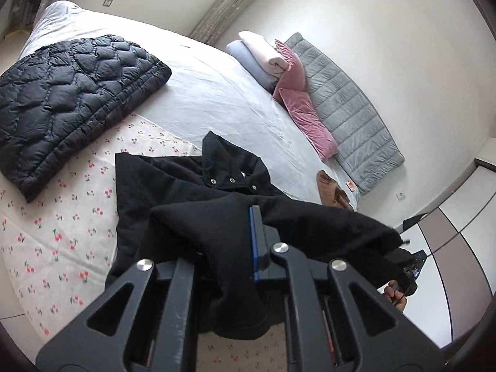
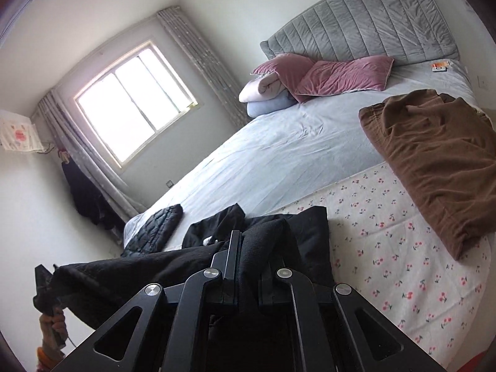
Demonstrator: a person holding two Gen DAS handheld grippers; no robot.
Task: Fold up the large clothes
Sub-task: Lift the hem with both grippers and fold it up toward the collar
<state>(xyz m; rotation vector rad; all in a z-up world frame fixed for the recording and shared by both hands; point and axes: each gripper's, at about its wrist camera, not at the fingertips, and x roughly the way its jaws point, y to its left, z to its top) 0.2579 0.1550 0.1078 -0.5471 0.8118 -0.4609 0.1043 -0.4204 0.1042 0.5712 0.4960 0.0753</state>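
Black fleece filled the foreground of both wrist views: the left gripper point(image 1: 248, 241) had its jaws closed on a raised fold of the black jacket point(image 1: 198, 179), and the right gripper point(image 2: 240, 257) was likewise clamped on another part of the same garment. The jacket's lower portion was held up between the two tools, while its collar and snap placket lay on the cherry-print sheet point(image 1: 62, 223) at the near edge of the bed. By this evidence the fold was only begun; the jacket was not yet a flat, compact stack. Farther off, a navy quilted coat point(image 1: 71, 99) lay folded, and a brown garment point(image 2: 434, 161) looked loosely folded, perhaps finished. Beyond stood pink pillows point(image 2: 338, 74) and the grey headboard point(image 2: 372, 12).
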